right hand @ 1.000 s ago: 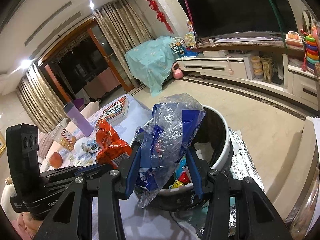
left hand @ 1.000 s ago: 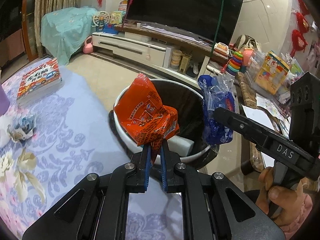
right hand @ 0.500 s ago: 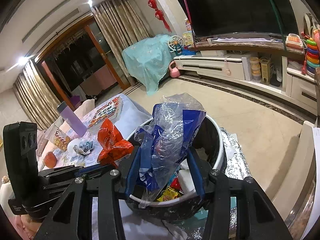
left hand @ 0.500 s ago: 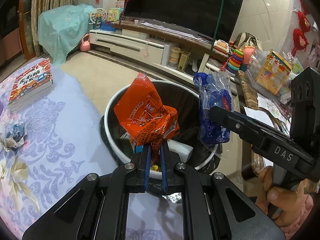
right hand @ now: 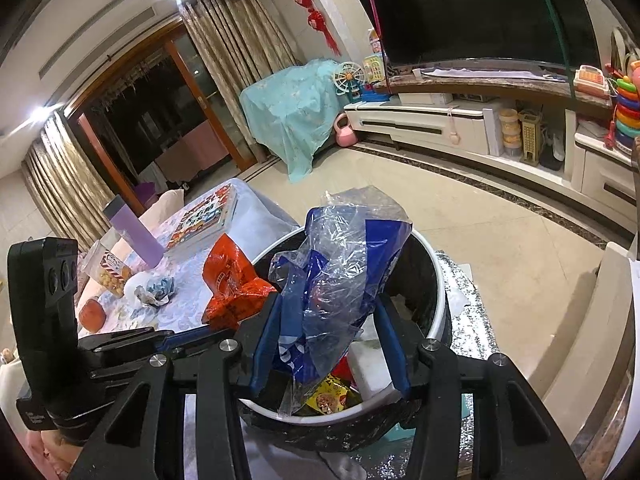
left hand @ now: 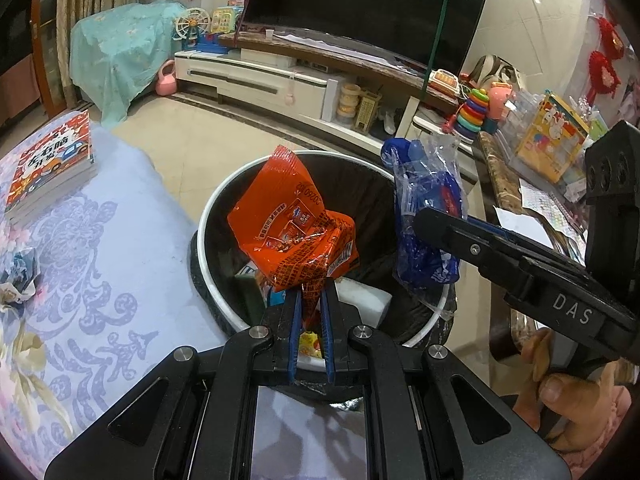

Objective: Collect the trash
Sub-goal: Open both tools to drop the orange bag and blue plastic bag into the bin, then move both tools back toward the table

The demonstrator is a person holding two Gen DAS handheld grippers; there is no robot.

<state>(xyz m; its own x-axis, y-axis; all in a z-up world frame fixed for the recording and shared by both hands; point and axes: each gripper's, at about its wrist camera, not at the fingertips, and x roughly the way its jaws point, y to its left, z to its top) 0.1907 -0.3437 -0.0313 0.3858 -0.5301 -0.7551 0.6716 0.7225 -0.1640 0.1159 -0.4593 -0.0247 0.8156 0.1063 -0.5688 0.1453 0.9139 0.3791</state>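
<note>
The left gripper [left hand: 310, 332] has its fingers clamped on the lower corner of an orange snack wrapper [left hand: 292, 224], its long axis upright, at frame centre over the trash bin [left hand: 224, 200], ready to drop. The right gripper [right hand: 326, 344] holds a blue plastic bag [right hand: 340, 276] upright over the bin, seemingly loosely.

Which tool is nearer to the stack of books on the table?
Left. The left tool, shut on the orange wrapper over the bin, is on the side toward the stack of books; the right tool with the blue bag is beyond it.
</note>
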